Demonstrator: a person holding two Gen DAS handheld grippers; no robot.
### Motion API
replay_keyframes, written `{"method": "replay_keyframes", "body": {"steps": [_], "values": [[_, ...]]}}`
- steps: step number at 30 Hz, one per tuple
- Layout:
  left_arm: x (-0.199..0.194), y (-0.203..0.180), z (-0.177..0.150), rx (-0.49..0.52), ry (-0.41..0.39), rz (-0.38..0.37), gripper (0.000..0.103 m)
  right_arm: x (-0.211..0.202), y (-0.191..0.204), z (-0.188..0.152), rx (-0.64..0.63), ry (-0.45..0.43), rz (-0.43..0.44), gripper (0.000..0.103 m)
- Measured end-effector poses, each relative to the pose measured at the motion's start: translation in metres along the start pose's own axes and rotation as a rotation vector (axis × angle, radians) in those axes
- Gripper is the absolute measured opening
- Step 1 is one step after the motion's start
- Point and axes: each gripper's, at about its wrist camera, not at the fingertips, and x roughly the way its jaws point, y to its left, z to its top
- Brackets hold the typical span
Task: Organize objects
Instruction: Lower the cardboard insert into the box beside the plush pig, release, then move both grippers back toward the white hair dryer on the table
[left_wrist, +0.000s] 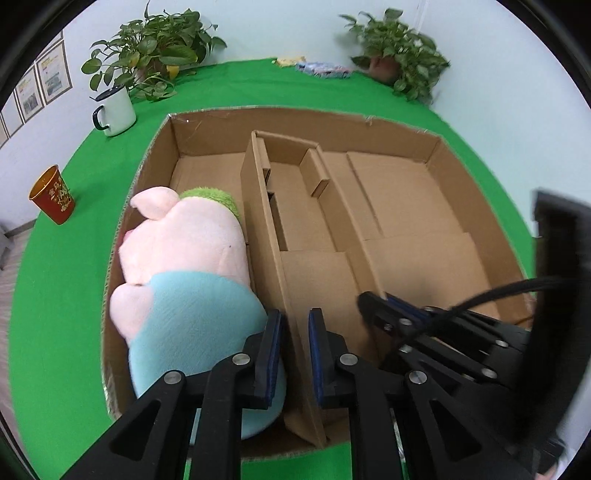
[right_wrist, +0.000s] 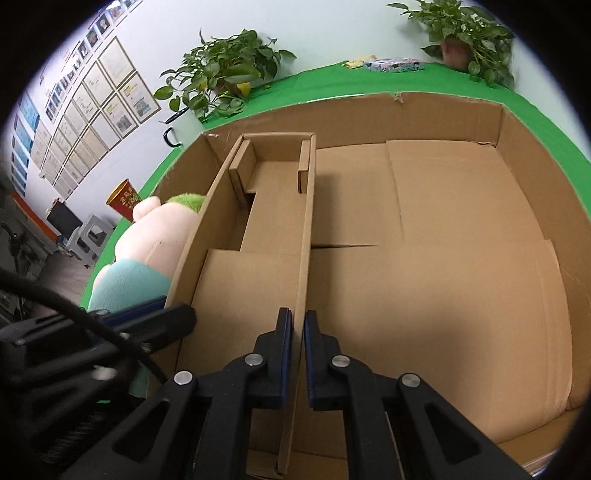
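A large open cardboard box (left_wrist: 439, 147) sits on a green table. Inside it stands a narrow cardboard divider tray (left_wrist: 295, 229). A pink plush pig in a blue shirt (left_wrist: 184, 258) lies in the box's left compartment; it also shows in the right wrist view (right_wrist: 147, 236). My left gripper (left_wrist: 295, 354) is shut on the tray's left wall (left_wrist: 266, 236). My right gripper (right_wrist: 298, 354) is shut on the tray's right wall (right_wrist: 304, 236). The right gripper also shows in the left wrist view (left_wrist: 384, 306), and the left gripper in the right wrist view (right_wrist: 166, 314).
A white enamel mug (left_wrist: 114, 109) and a red cup (left_wrist: 53, 195) stand on the green cloth (left_wrist: 55, 295) left of the box. Two potted plants (left_wrist: 155, 48) (left_wrist: 399, 55) and a flat packet (left_wrist: 325, 70) sit at the table's far edge.
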Motion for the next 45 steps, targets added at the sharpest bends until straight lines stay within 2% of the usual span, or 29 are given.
{"method": "replay_keyframes", "body": {"steps": [8, 10, 13, 15, 16, 17, 18, 19, 20, 22, 24, 25, 27, 30, 32, 36, 39, 42, 45], "values": [[-0.029, 0.001, -0.012, 0.020, -0.035, 0.013, 0.013, 0.009, 0.016, 0.009, -0.069, 0.041, -0.080, 0.006], [-0.034, -0.002, -0.015, 0.032, -0.043, 0.021, 0.013, 0.009, 0.021, 0.010, -0.097, 0.048, -0.094, 0.009], [-0.038, -0.004, -0.021, 0.044, -0.059, 0.024, 0.016, 0.009, 0.018, 0.010, -0.107, 0.047, -0.079, 0.011], [-0.045, -0.004, -0.026, 0.042, -0.077, 0.023, 0.023, 0.003, 0.011, 0.011, -0.074, 0.032, -0.038, 0.013], [-0.048, -0.003, -0.028, 0.040, -0.089, 0.024, 0.025, -0.003, 0.009, 0.013, -0.062, 0.013, -0.019, 0.022], [-0.053, -0.003, -0.031, 0.038, -0.106, 0.030, 0.033, -0.010, 0.007, 0.013, -0.060, -0.011, -0.014, 0.037], [-0.060, -0.002, -0.034, 0.037, -0.129, 0.037, 0.039, -0.021, 0.006, 0.013, -0.066, -0.047, -0.018, 0.046], [-0.068, -0.001, -0.037, 0.035, -0.154, 0.045, 0.041, -0.034, 0.004, 0.012, -0.080, -0.090, -0.023, 0.061], [-0.076, -0.001, -0.041, 0.033, -0.179, 0.048, 0.044, -0.046, 0.003, 0.009, -0.091, -0.124, -0.025, 0.072], [-0.094, -0.001, -0.051, 0.024, -0.234, 0.046, 0.052, -0.074, -0.001, -0.002, -0.109, -0.193, -0.050, 0.079], [-0.113, -0.003, -0.062, 0.012, -0.300, 0.054, 0.069, -0.101, -0.003, -0.020, -0.121, -0.250, -0.080, 0.080], [-0.121, -0.005, -0.067, 0.013, -0.331, 0.060, 0.072, -0.110, -0.003, -0.027, -0.129, -0.268, -0.104, 0.081], [-0.139, -0.012, -0.079, 0.010, -0.402, 0.079, 0.084, -0.130, -0.003, -0.045, -0.130, -0.318, -0.146, 0.081], [-0.158, -0.023, -0.093, 0.015, -0.474, 0.085, 0.097, -0.151, -0.006, -0.069, -0.110, -0.372, -0.173, 0.081], [-0.162, -0.031, -0.096, 0.025, -0.486, 0.091, 0.098, -0.158, -0.010, -0.080, -0.080, -0.382, -0.165, 0.081], [-0.148, -0.034, -0.089, 0.025, -0.421, 0.108, 0.098, -0.152, -0.018, -0.088, -0.024, -0.323, -0.082, 0.081], [-0.141, -0.028, -0.090, 0.016, -0.400, 0.136, 0.098, -0.130, -0.024, -0.071, 0.026, -0.239, 0.006, 0.081], [-0.134, -0.013, -0.092, 0.002, -0.381, 0.169, 0.098, -0.102, -0.020, -0.049, 0.031, -0.153, 0.042, 0.070], [-0.130, 0.003, -0.097, -0.037, -0.357, 0.163, 0.098, -0.065, -0.008, -0.033, -0.011, -0.048, 0.053, 0.054]]}}
